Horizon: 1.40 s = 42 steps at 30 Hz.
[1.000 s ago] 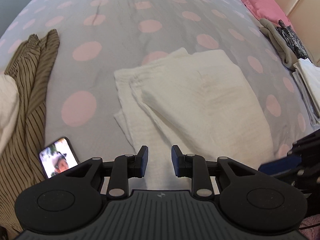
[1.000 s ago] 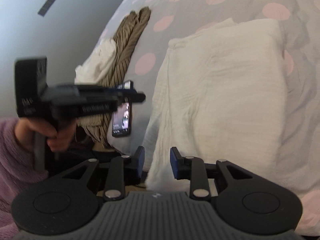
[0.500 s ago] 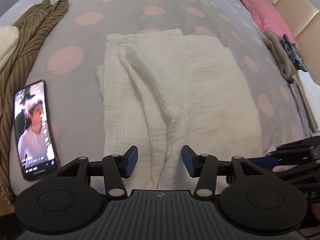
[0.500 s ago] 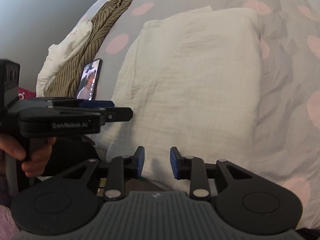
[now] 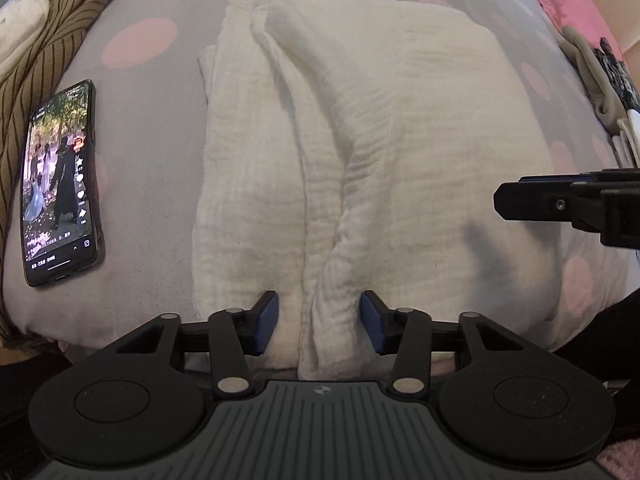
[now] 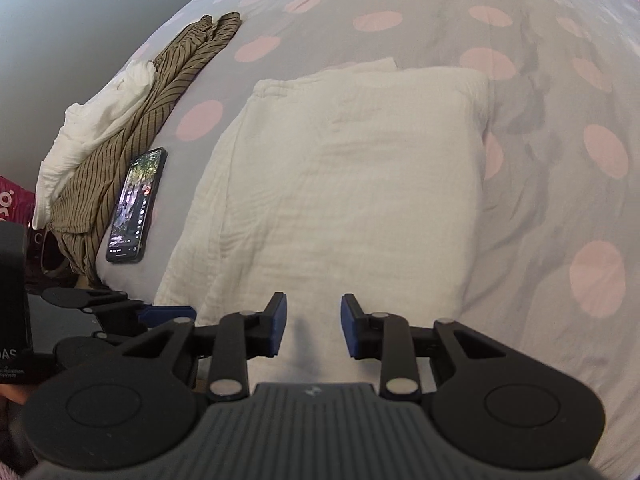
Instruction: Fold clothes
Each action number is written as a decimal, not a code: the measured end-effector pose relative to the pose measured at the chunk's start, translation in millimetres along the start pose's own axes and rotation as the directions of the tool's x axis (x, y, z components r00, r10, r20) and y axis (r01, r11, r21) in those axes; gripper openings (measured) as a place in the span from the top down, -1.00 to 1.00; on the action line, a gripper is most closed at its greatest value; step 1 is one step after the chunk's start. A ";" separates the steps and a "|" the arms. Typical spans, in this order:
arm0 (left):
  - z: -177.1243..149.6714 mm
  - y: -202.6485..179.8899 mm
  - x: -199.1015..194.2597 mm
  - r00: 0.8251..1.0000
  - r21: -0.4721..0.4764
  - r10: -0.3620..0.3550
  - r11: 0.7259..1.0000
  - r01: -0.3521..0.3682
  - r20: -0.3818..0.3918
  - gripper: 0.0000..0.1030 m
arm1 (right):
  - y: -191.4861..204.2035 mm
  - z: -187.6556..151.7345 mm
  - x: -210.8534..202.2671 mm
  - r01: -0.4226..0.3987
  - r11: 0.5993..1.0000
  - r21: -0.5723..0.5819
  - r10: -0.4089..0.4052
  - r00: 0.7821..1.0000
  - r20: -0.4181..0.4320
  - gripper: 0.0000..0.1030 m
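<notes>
From the left wrist cam, the left gripper (image 5: 319, 325) is pointing steeply down at the near edge of the cream folded garment (image 5: 360, 152), with a bunched ridge of its fabric sitting right between the blue pads (image 5: 266, 322). The jaws are closing but the pads don't look like they're pressing the cloth yet. The garment's long axis runs straight away from that gripper up the polka-dot bedspread (image 5: 152, 128), so any fold probably goes forward along that line. There's a phone (image 5: 62, 184) off to the left of it, well clear of the cloth. The right gripper (image 5: 560, 204) pokes in from the right over the garment's other near corner. Over on the right wrist cam, the right gripper (image 6: 312, 324) is partly open with nothing held, hovering over the near hem of the same garment (image 6: 360, 184), which stretches ahead of it. Honestly both look about equally close, left slightly more committed.
</notes>
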State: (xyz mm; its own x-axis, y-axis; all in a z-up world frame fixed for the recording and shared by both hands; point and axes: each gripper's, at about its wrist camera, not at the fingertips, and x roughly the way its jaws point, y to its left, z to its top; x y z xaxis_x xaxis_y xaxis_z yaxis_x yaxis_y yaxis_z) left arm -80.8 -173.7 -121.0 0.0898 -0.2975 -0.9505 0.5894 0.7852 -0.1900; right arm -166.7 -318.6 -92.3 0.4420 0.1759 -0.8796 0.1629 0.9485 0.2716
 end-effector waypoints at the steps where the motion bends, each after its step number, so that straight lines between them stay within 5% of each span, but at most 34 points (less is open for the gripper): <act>1: 1.2 -0.7 0.6 1.000 -0.003 -0.002 1.000 0.002 -0.003 0.44 | 1.0 1.0 0.6 0.004 1.000 -0.012 -0.004 1.000 0.003 0.35; 7: 1.8 -6.5 -0.2 1.000 0.000 -0.010 1.000 0.010 0.002 0.88 | 6.3 0.5 9.0 0.040 0.997 -0.071 -0.040 0.999 -0.004 0.34; 27: 26.6 7.0 -82.2 0.994 0.037 -0.059 0.998 0.056 0.097 0.92 | 5.5 8.0 2.1 0.068 0.995 -0.079 -0.068 0.998 0.005 0.30; 34: 20.3 42.3 -61.9 0.999 -0.002 0.032 0.999 -0.032 -0.012 0.92 | 6.5 6.3 2.0 0.074 0.993 -0.090 -0.075 0.997 0.000 0.26; 37: 14.4 57.8 -37.2 0.995 -0.060 -0.010 0.998 0.005 -0.096 0.92 | 5.4 4.6 4.9 0.091 0.991 -0.093 -0.093 0.996 -0.011 0.26; 42: 12.1 53.8 -18.9 0.994 -0.036 0.014 0.999 -0.018 -0.109 0.90 | 4.5 1.0 14.1 0.134 0.984 -0.115 -0.139 0.990 -0.035 0.26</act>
State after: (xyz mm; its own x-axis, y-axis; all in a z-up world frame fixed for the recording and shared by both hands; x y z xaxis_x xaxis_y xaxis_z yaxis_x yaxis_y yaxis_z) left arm -41.1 -132.4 -110.3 0.0101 -0.2258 -0.9741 0.5586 0.8092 -0.1818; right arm -158.9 -312.2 -103.1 0.3834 0.0514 -0.9221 0.1184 0.9875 0.1043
